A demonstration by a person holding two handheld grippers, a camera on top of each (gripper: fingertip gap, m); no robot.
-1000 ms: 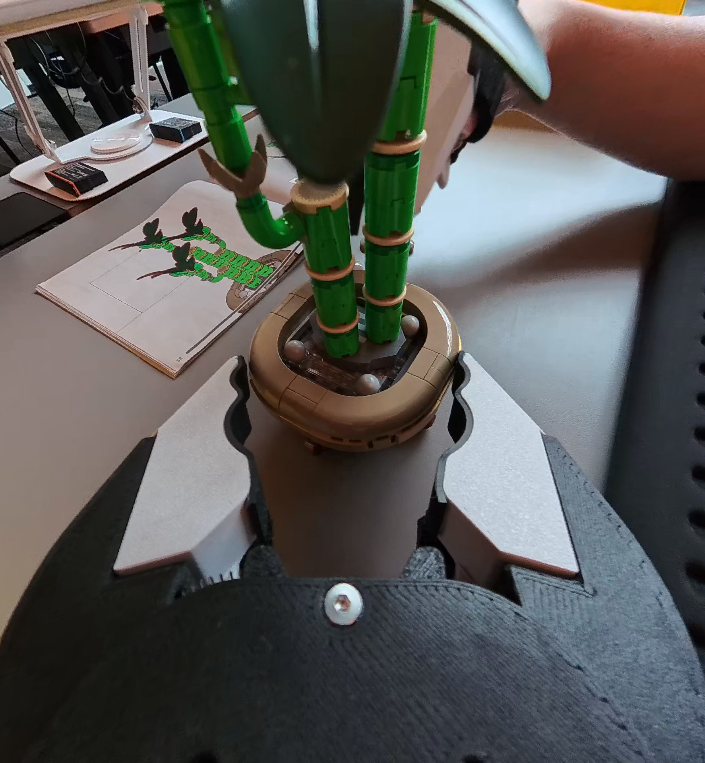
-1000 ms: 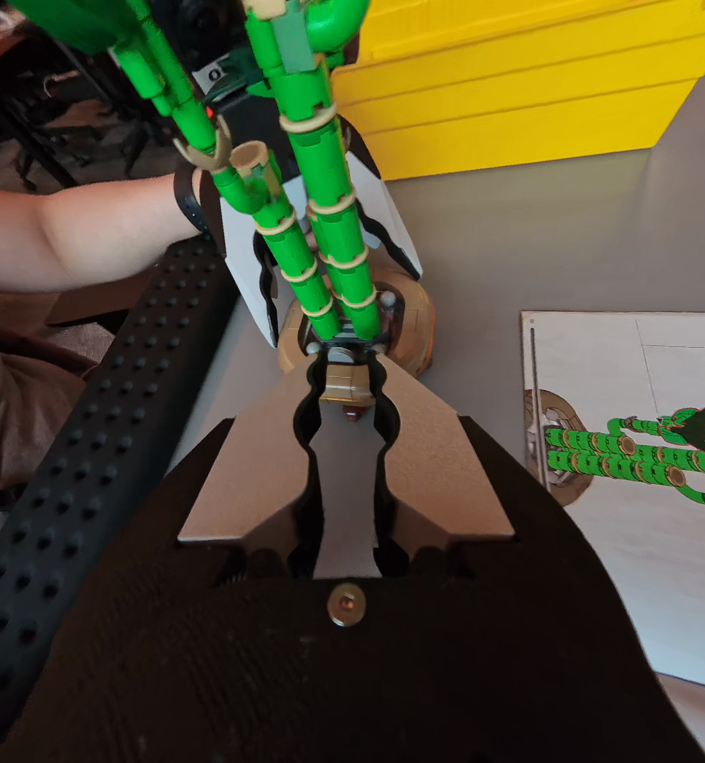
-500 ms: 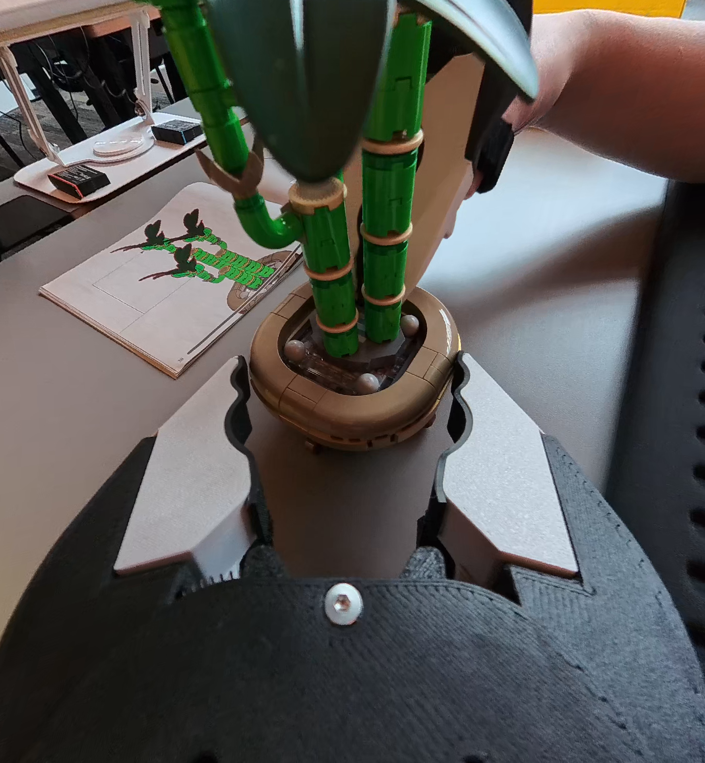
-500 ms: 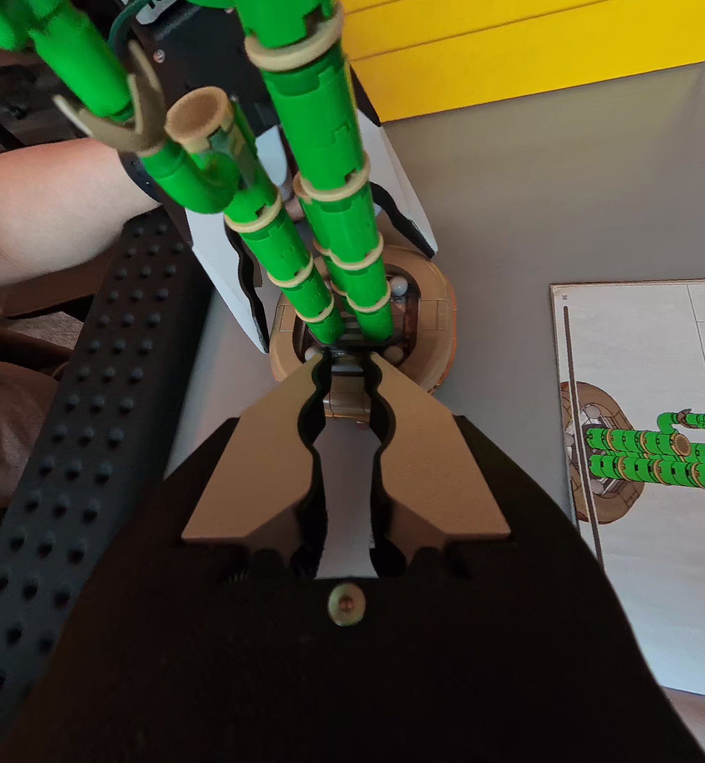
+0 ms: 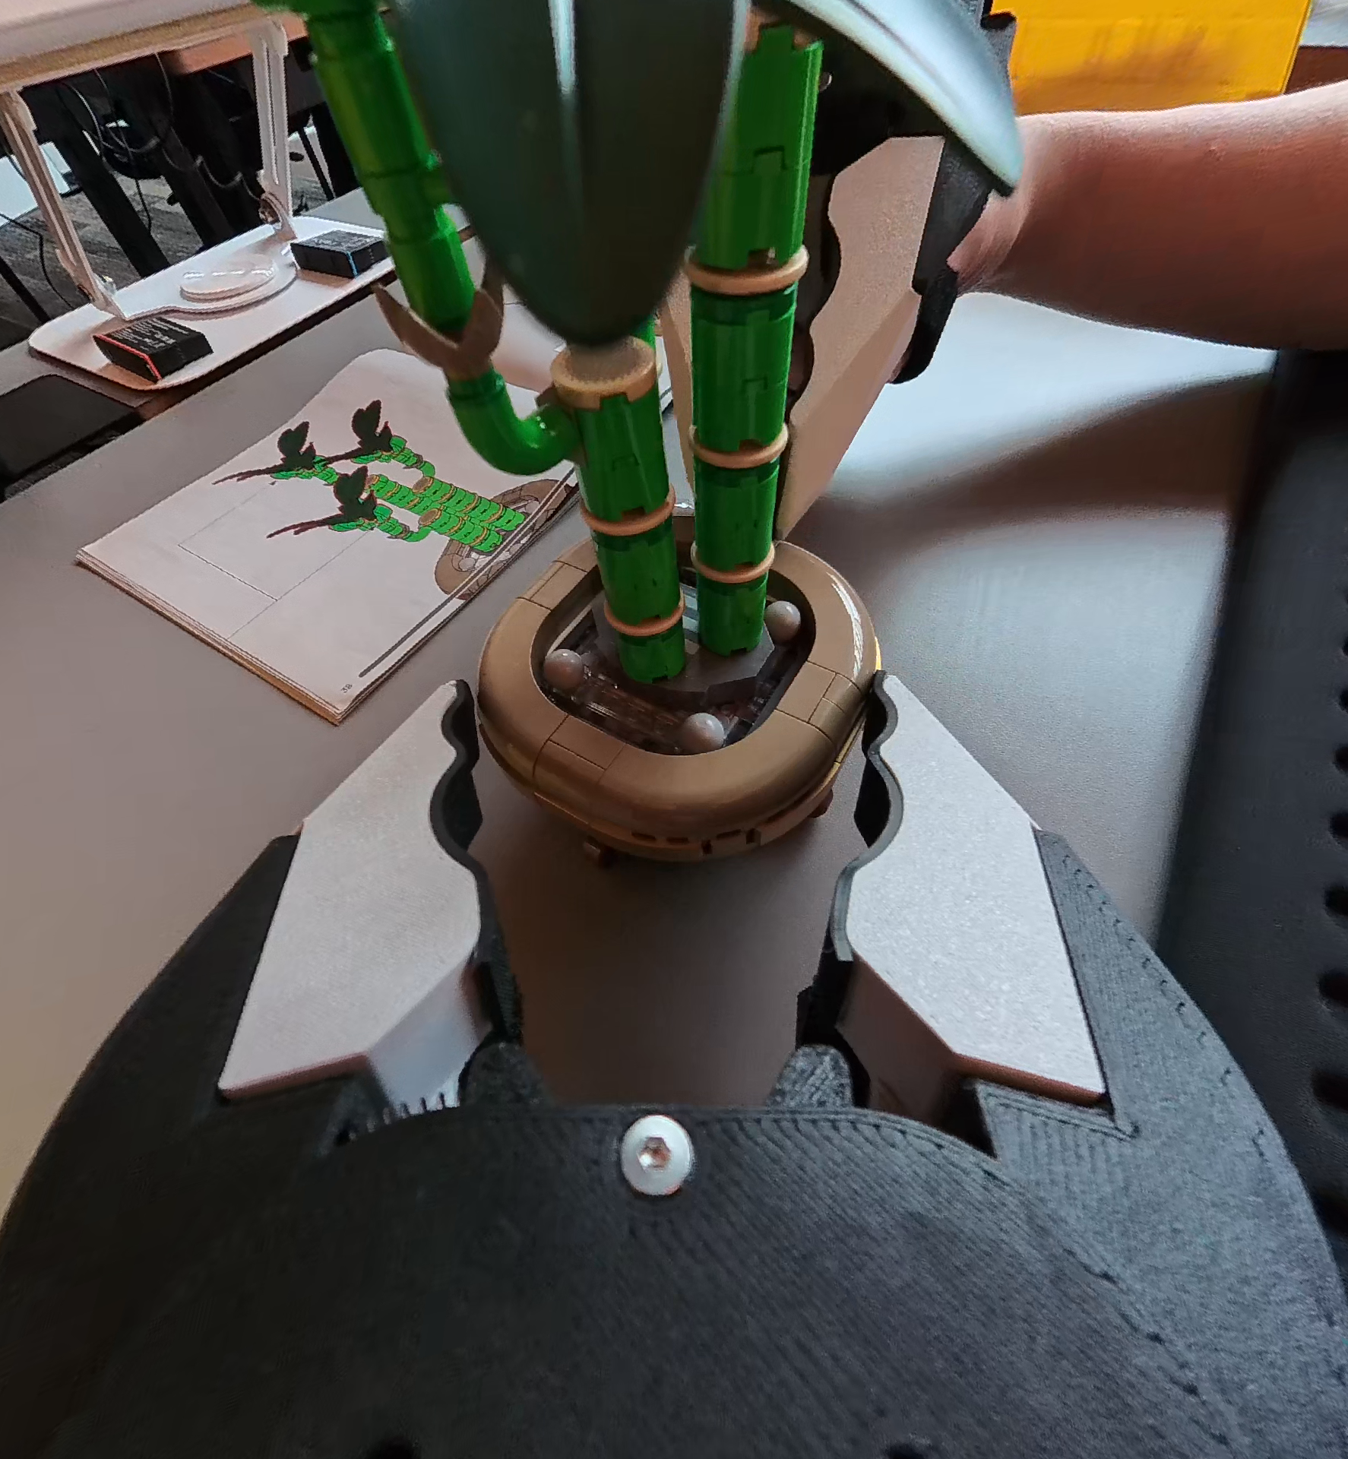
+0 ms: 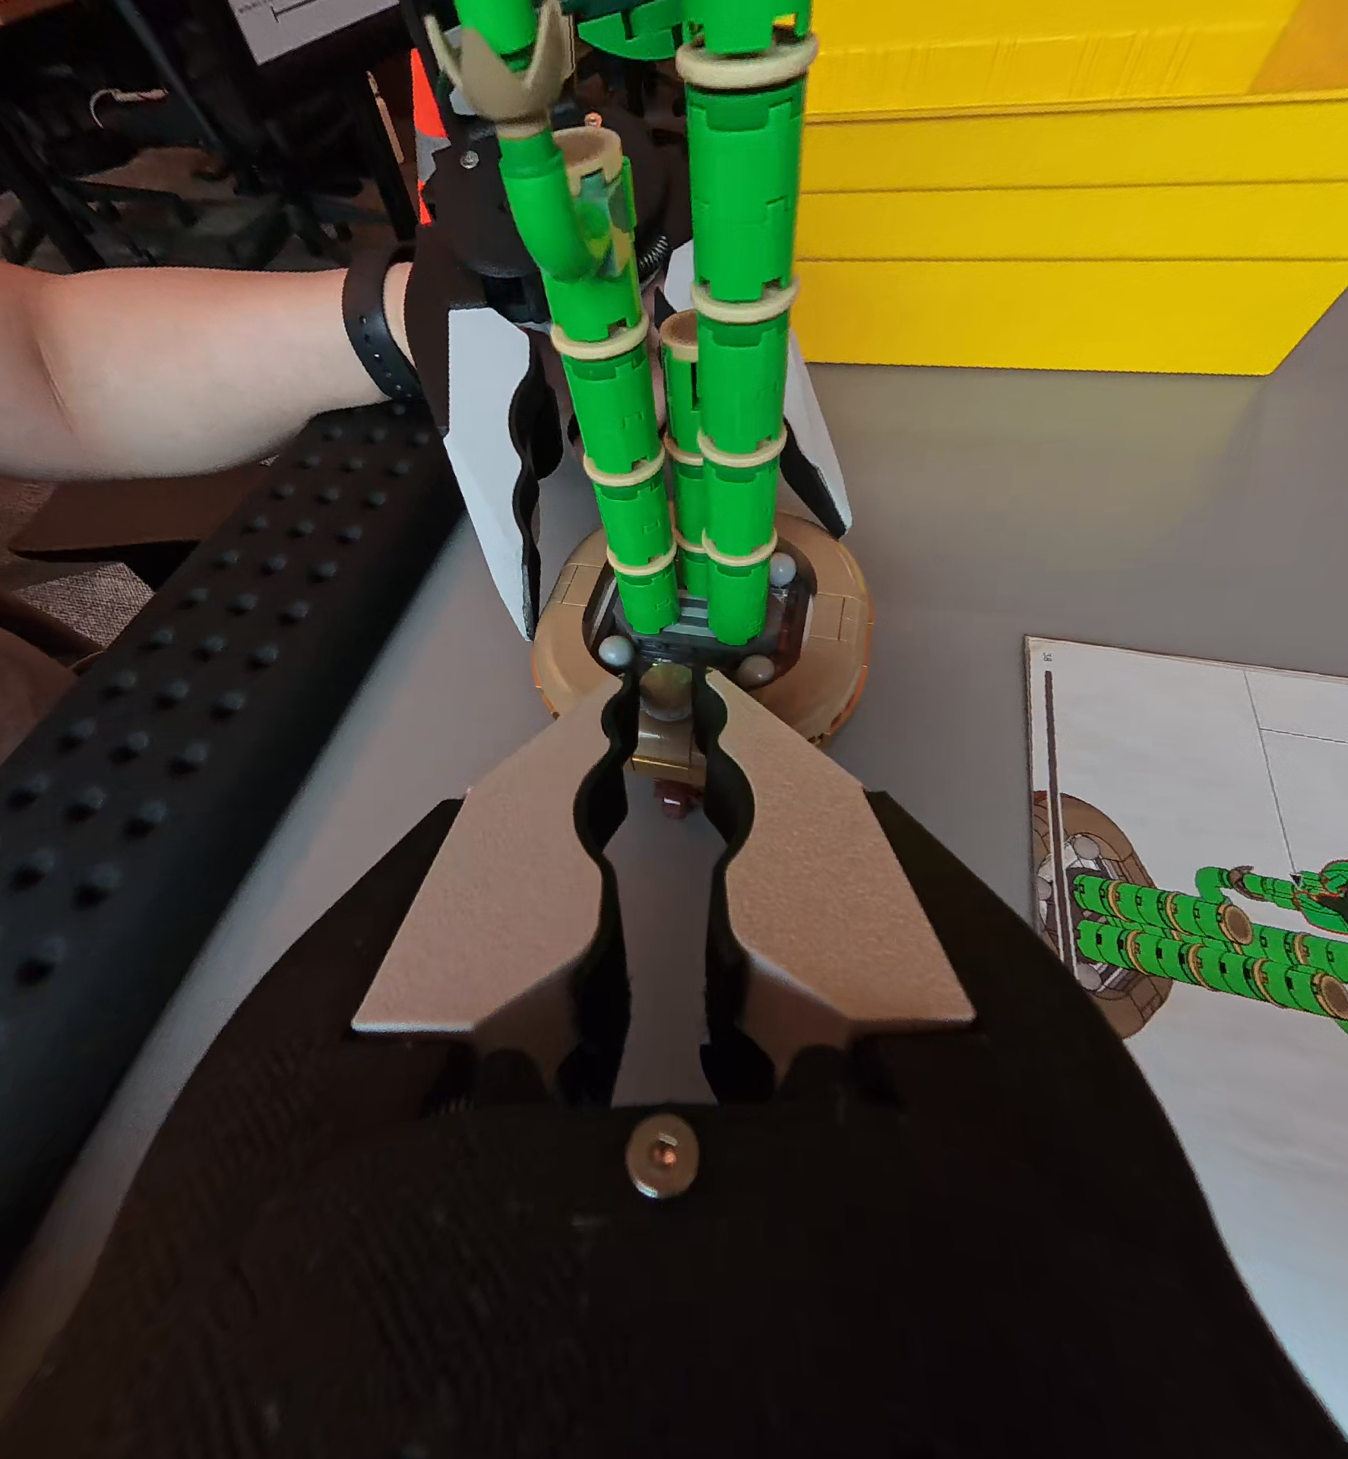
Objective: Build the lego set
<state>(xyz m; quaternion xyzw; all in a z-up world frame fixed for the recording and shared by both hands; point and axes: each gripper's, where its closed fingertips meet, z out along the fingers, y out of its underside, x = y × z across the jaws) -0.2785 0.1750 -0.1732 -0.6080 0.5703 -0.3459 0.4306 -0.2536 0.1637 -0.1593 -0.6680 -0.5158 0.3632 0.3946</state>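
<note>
A lego bamboo plant stands on the grey table: green stalks [image 5: 639, 545] in a tan pot [image 5: 655, 778], with dark green leaves [image 5: 576, 158] on top. Grey pebbles [image 5: 564, 669] lie in the pot. My left gripper [image 5: 668, 695] spans the pot, one fingertip against each side. In the right wrist view the pot [image 6: 829, 631] is just past my right gripper [image 6: 664, 688], which is shut on a small round pebble [image 6: 664, 685] over the pot's near rim. The left gripper's white fingers [image 6: 489, 442] show behind the stalks [image 6: 742, 474].
An open instruction booklet [image 5: 323, 553] lies beside the pot; it also shows in the right wrist view [image 6: 1208, 868]. A yellow bin [image 6: 1050, 221] stands behind. A black perforated pad [image 6: 142, 750] runs along the table edge. A far table holds a white stand [image 5: 150, 347]. Tip to tip, the grippers are about 4 cm apart.
My right gripper has come down to the pot's rim from the far side, seen in the left wrist view. My left gripper and the pot have stayed still.
</note>
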